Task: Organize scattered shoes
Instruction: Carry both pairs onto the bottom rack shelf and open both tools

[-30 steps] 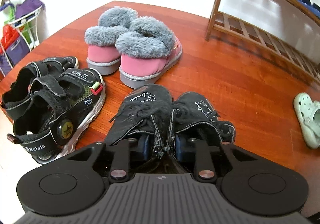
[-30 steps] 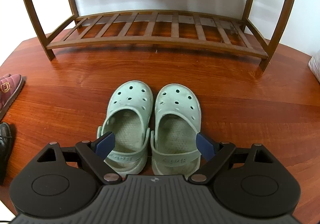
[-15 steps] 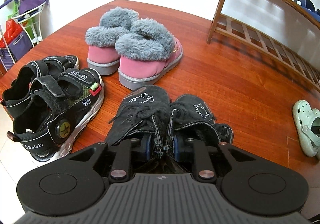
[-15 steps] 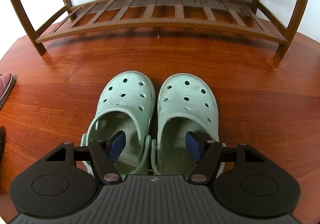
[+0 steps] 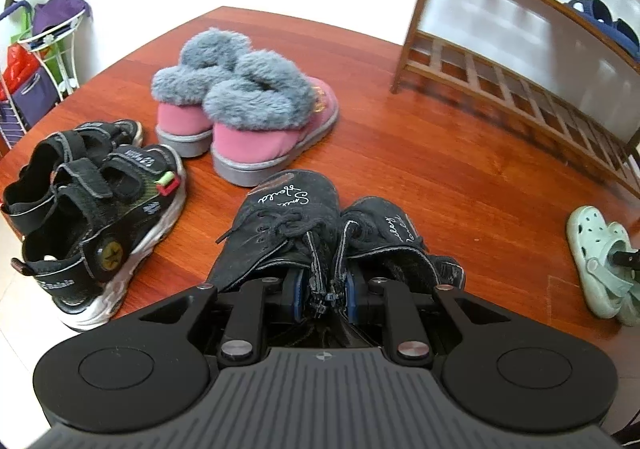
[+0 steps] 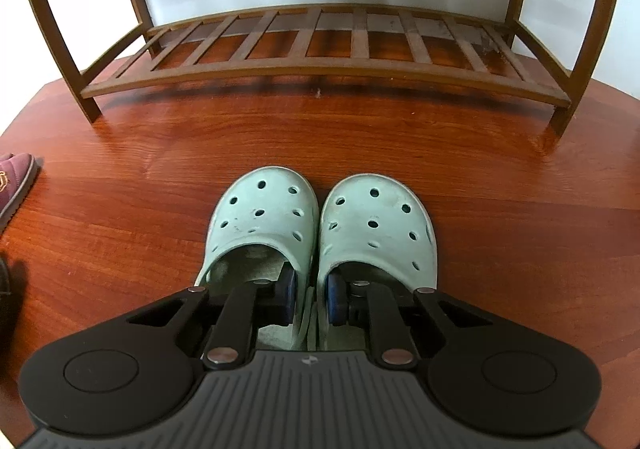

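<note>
A: Which way do the mint clogs (image 6: 320, 225) point?

B: Toes toward the wooden shoe rack (image 6: 320, 61), heels toward the camera. Their long axes run side by side, straight at the rack's lower slatted shelf, and the two clogs touch along their inner sides. They are on the red-brown wooden floor (image 6: 120, 209), a little short of the rack.

A: And the right gripper (image 6: 312, 295)?

B: It comes in low from behind the heels, angled down. One finger sits inside each clog's opening, and the jaws are clenched on the two adjoining inner walls, pinching the pair together.

A: The black boots (image 5: 320, 225)?

B: Toes away from the camera, long axes nearly parallel, zipped inner sides facing each other. They are on the floor just in front of the pink fur-lined boots (image 5: 256, 121), with the black sandals (image 5: 92, 209) to their left.

A: How is the left gripper (image 5: 322, 289) set?

B: Above and behind the boots, tilted down. Its blue pads reach into the two shafts and squeeze the zippered inner edges between them, so it grasps both boots.

A: Can it see the clogs?

B: Yes, at the far right edge, well apart.
</note>
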A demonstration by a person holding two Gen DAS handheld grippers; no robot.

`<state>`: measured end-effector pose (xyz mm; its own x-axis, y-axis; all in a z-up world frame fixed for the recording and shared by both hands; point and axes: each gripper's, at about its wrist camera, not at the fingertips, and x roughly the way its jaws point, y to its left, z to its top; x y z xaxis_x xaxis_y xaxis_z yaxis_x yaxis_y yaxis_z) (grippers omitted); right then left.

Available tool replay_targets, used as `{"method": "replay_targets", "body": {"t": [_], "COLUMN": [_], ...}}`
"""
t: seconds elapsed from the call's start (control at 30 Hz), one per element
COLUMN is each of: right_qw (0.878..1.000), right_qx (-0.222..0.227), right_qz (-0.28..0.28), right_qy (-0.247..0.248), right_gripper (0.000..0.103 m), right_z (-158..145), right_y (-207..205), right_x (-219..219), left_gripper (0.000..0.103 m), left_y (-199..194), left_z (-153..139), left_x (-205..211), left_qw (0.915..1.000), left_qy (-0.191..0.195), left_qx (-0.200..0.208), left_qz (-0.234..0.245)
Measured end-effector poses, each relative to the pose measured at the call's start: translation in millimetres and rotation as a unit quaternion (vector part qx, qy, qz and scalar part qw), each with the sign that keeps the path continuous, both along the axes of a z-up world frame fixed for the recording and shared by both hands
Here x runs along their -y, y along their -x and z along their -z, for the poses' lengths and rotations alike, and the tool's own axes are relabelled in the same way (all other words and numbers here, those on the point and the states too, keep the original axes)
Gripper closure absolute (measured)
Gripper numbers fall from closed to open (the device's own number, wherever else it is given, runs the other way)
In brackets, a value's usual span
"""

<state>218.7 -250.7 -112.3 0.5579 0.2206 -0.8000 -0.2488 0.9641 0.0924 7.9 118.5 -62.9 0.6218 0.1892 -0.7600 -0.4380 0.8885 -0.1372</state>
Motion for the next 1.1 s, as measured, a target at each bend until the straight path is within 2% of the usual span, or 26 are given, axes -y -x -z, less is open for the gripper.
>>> {"method": "replay_targets", "body": {"t": [0.3, 0.57, 0.87, 1.1], "right_qw": [1.000, 0.999, 0.998, 0.997], "right_qx": [0.016, 0.032, 0.051, 0.059], "right_qz": [0.012, 0.022, 0.031, 0.030], "right_qy": [-0.013, -0.021, -0.031, -0.035], "right_gripper": [0.088, 0.088, 0.088, 0.088], "right_z": [-22.9, -40.8, -55.9, -62.1], "right_y": [2.1, -12.3, -58.5, -105.7], "right_x": [40.6, 76.5, 114.3, 136.0], "left_gripper": [0.081, 0.082, 0.082, 0.082], "left_y": [-26.4, -80.4, -153.5, -211.4], "left_z": [-10.3, -25.9, -35.8, -39.4], "left_x": [40.7, 94.8, 166.2, 213.9], "left_qw": [0.9994, 0.9959, 0.9912, 0.9887], "left_qy": [0.013, 0.020, 0.043, 0.061], "left_qx": [0.012, 0.038, 0.067, 0.088], "left_qz": [0.031, 0.080, 0.105, 0.106]}}
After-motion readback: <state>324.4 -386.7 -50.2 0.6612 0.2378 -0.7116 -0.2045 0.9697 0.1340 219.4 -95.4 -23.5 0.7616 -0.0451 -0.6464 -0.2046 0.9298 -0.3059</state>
